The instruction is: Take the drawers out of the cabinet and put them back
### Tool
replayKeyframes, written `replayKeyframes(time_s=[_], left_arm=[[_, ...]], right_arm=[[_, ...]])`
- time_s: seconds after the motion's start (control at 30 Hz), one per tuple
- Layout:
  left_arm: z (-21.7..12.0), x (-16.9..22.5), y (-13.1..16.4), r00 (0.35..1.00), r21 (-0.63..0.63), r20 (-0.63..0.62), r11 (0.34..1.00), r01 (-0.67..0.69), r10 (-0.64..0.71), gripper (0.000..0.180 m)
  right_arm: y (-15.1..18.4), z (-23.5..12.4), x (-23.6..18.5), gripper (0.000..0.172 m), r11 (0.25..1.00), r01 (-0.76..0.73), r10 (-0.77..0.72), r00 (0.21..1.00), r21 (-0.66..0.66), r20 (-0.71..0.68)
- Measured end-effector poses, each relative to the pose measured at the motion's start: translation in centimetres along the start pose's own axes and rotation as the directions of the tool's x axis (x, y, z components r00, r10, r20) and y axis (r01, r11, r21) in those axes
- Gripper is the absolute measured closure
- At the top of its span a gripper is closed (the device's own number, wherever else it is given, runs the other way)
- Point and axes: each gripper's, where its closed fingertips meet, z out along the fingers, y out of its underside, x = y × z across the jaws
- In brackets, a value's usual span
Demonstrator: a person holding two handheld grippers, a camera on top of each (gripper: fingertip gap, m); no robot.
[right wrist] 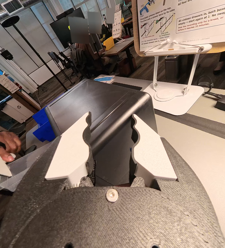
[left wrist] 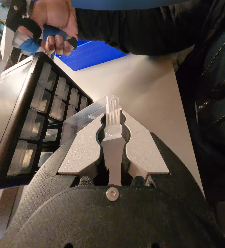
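One clear drawer point(left wrist: 82, 120) is out of the black cabinet point(left wrist: 32, 107) right now. The left tool point(left wrist: 112, 120) has it by the ribbed handle at its front, with both fingers pinched tight on that handle. The drawer hangs just in front of the cabinet face, over the pale worktop point(left wrist: 142, 87), and does not seem to touch the cabinet. Many other clear drawers sit in their slots in the cabinet, and a few slots near the held drawer look empty.

The right tool point(right wrist: 110, 118) is wide open and grips nothing. It rests over the flat black top of the cabinet point(right wrist: 95, 96), and I think it is there to press down and keep the cabinet from sliding.

My guess is that this is the taking-out or putting-back part for this one drawer; I cannot tell which. A blue bin point(right wrist: 42, 124) stands beside the cabinet. To put the drawer down, the left tool must lower it gently and then let go. To put it back, the drawer must line up straight with an empty slot first.
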Motion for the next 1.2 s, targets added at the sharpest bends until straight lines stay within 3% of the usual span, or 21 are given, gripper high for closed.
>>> replayKeyframes(time_s=[0.3, 0.57, 0.93, 1.07, 1.2], left_arm=[[0.5, -4.9, -0.7, 0.986, 0.004, -0.099, 0.991, 0.132, -0.131, 0.162], [0.5, -5.7, -1.5, 0.995, 0.024, -0.085, 0.998, 0.056, -0.054, 0.162], [2.7, -4.1, 3.0, 0.985, 0.0, -0.001, 0.985, -0.171, 0.171, 0.162], [3.8, -7.2, 6.2, 0.952, -0.155, 0.135, 0.955, -0.252, 0.273, 0.161], [3.9, -11.2, 6.6, 0.866, -0.221, 0.372, 0.938, -0.268, 0.335, 0.155]], right_arm=[[0.1, 0.0, 0.0, 0.111, 1.0, 0.011, -0.011, 1.0, -0.009, -0.001], [0.1, 0.0, 0.1, 0.112, 1.0, 0.012, -0.012, 1.0, -0.009, -0.001], [0.1, 0.0, 0.1, 0.112, 1.0, 0.014, -0.014, 1.0, -0.008, -0.003], [0.1, 0.0, 0.1, 0.112, 1.0, 0.013, -0.013, 1.0, -0.007, -0.003], [0.2, 0.0, 0.1, 0.113, 1.0, 0.017, -0.017, 1.0, -0.008, -0.006]])
